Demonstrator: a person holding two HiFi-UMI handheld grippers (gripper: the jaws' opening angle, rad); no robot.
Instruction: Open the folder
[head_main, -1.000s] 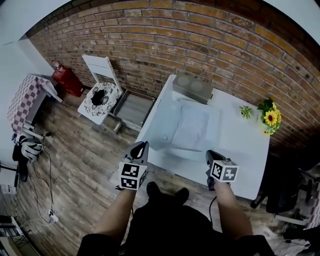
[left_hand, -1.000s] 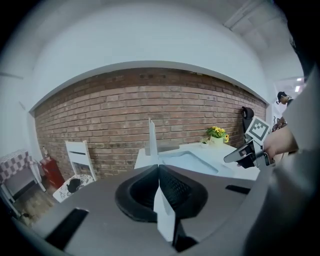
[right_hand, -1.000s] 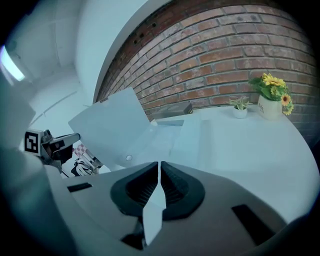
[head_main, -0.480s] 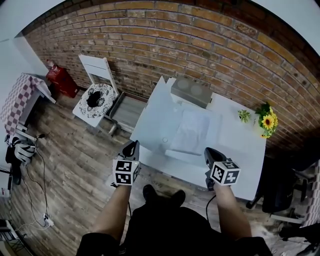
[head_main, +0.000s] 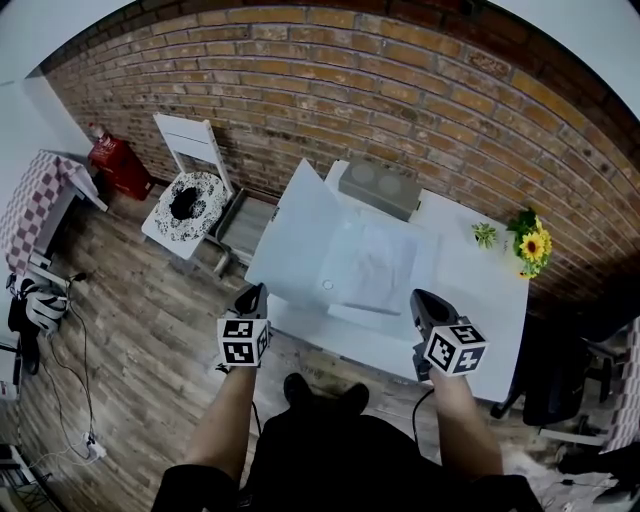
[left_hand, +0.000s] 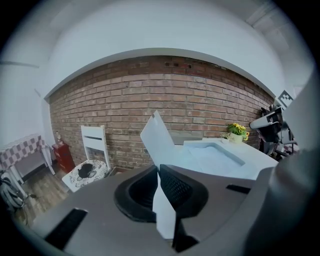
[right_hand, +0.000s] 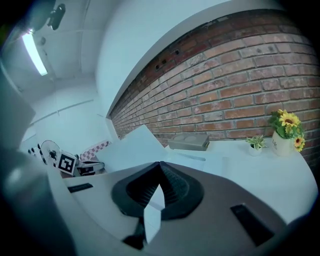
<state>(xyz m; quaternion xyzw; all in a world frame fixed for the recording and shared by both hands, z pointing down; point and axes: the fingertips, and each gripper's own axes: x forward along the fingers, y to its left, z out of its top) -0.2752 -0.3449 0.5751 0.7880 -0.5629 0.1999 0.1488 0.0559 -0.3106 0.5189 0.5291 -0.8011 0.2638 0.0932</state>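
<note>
We see two hand-held grippers. The left hand-held gripper (left_hand: 159, 170) has its jaws pressed together on the thin white cover (head_main: 295, 235) of the folder (head_main: 425, 270), pinching it at its near edge. From that pinch the cover stands up and tilts out past the left end of the tabletop (head_main: 480, 300).

The right hand-held gripper (right_hand: 160, 167) also has its jaws drawn together. We make out a narrow white strip between its pads, and we cannot tell whether that strip belongs to the folder. In the head view this gripper sits by the folder's near right corner.

We count one folder. Its back lies flat on the left half of the white tabletop, with pale paper (head_main: 370, 262) showing inside.

Behind it, against the brick wall, stands one grey box (head_main: 378, 185). At the right end we count two plants, one small green plant (head_main: 485, 235) and one pot of sunflowers (head_main: 533, 245) just beside it.

On the wooden floor to the left we see one white chair (head_main: 190, 195).
</note>
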